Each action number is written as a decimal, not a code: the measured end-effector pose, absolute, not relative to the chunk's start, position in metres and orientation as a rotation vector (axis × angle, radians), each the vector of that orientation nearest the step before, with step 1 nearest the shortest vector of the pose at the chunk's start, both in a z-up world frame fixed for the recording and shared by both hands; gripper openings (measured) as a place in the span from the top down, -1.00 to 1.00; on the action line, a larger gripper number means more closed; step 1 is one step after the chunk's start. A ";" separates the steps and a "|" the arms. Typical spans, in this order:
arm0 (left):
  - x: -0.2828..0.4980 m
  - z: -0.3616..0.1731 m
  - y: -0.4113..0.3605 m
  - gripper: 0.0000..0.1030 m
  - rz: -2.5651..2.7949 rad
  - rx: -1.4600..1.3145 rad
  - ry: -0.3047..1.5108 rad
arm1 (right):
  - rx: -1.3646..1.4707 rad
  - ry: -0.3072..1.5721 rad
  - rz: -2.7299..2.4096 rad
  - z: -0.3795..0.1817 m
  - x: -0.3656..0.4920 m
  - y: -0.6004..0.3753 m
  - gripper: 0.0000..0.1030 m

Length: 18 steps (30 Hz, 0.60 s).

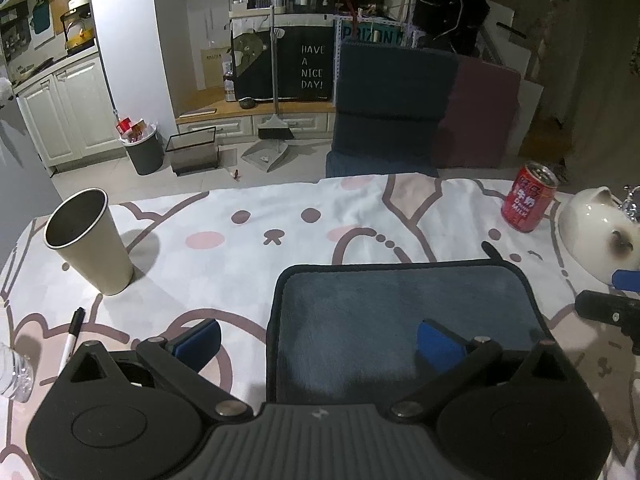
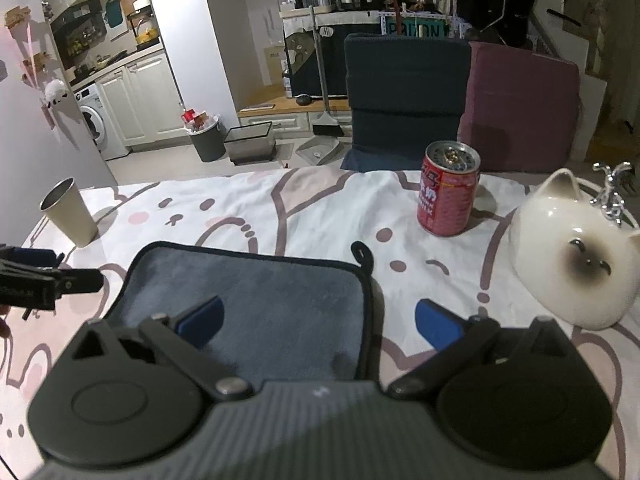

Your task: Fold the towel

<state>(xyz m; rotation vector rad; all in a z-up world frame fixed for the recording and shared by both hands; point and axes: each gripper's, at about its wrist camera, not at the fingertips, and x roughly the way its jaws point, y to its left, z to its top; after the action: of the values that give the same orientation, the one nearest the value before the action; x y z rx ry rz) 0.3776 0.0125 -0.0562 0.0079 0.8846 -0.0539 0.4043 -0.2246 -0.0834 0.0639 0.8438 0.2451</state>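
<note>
Grey towel (image 1: 400,320) flat on cloth | L hand-held gripper (image 1: 320,340) open, straddles its left edge | R hand-held gripper (image 2: 320,320) open, straddles right edge

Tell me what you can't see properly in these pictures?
- Towel: its near edge, in both wrist views, is hidden behind the gripper bodies.
- Clear bottle: cut off by the left view's left edge.
- Silver ornament: too small and edge-distorted in the right view to identify.
- Red can: label print too blurred to read fully.

grey-blue plush towel (image 1: 400,312) with dark trim and corner loop, flat on the patterned tablecloth (image 1: 240,248)
</note>
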 end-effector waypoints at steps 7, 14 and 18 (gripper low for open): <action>0.354 -0.040 0.009 -1.00 -0.060 0.014 0.869 | 0.068 0.824 0.252 -0.068 0.387 -0.229 -0.99; 0.327 -0.027 0.005 -1.00 -0.072 0.008 0.859 | 0.072 0.794 0.233 -0.055 0.367 -0.234 -0.99; 0.310 -0.016 0.005 -1.00 -0.077 -0.009 0.846 | 0.062 0.783 0.226 -0.050 0.356 -0.236 -0.99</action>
<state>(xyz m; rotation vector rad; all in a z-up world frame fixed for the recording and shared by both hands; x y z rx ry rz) 0.3105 0.0050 -0.0156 -0.0087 0.8462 -0.0774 0.3560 -0.2361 -0.0498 0.0619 0.7826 0.2258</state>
